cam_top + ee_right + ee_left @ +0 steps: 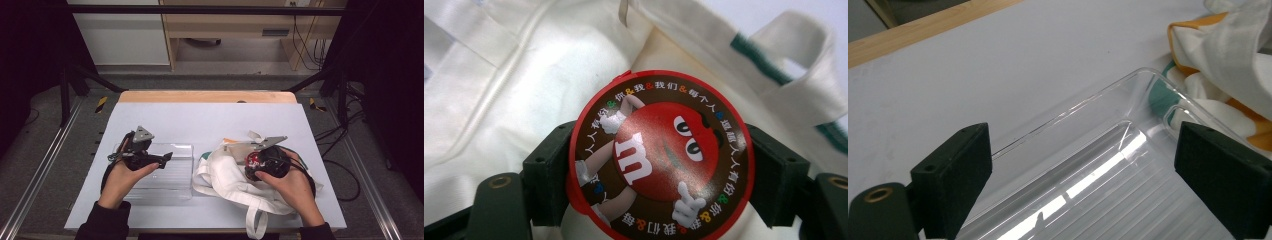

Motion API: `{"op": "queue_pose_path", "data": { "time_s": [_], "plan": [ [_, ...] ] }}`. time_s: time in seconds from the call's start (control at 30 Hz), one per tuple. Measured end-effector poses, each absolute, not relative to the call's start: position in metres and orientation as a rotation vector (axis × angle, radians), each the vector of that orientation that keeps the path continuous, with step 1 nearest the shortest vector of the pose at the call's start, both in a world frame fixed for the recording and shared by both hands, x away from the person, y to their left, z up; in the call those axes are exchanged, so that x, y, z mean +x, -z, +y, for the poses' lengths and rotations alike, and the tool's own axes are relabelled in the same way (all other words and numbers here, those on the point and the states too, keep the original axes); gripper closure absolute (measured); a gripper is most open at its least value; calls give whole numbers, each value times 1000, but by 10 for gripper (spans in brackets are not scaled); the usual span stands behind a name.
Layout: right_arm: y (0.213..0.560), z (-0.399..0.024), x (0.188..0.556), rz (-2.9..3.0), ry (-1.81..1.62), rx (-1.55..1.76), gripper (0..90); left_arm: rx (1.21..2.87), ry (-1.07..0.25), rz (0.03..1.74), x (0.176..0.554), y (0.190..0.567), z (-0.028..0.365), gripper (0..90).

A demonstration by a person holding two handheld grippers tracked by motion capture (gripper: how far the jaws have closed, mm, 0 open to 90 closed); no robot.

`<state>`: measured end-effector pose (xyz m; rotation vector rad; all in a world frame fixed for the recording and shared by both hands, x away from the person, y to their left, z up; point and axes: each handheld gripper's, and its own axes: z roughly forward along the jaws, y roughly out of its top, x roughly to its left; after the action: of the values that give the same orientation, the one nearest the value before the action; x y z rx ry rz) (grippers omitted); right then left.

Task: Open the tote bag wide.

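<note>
A round red candy tub (659, 155) with a red cartoon figure on its brown lid sits between the jaws of my right gripper (660, 180), which press on its two sides. In the high view that tub (253, 159) is held just above a white cloth bag (225, 175) with green and orange trim. My left gripper (162, 158) hovers open over a clear plastic tray (175, 181) at the left. In the left gripper view the two black jaws (1083, 170) stand wide apart above the tray's far rim (1143, 75), with nothing between them.
The bag (1238, 45) lies right beside the tray's right end. The bag's handles (256, 220) trail toward the table's front edge. The white table top (200, 117) has a wooden strip along its far side. Dark frame posts stand at both sides.
</note>
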<state>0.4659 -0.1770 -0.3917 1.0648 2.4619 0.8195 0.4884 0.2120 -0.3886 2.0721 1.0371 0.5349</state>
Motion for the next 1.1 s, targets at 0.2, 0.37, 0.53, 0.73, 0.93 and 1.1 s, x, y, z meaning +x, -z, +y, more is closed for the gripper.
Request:
{"op": "queue_pose_path", "data": {
  "time_s": [0.2,0.37,0.53,0.73,0.93,1.1],
  "plan": [
    [371,-175,459,2441,-819,1029,252,2056,-560,1089,493,389,230,82],
    [351,-173,456,2419,-837,1005,253,2036,-561,1099,492,386,240,81],
    [331,-163,454,2395,-833,973,253,2013,-561,1117,493,383,250,77],
    [316,-142,460,2407,-831,914,254,2002,-564,1142,493,382,259,79],
    [313,-121,473,2434,-837,881,255,1994,-565,1150,493,381,266,80],
    [313,-106,482,2445,-863,859,255,2023,-561,1143,494,383,264,82]
  ]
}}
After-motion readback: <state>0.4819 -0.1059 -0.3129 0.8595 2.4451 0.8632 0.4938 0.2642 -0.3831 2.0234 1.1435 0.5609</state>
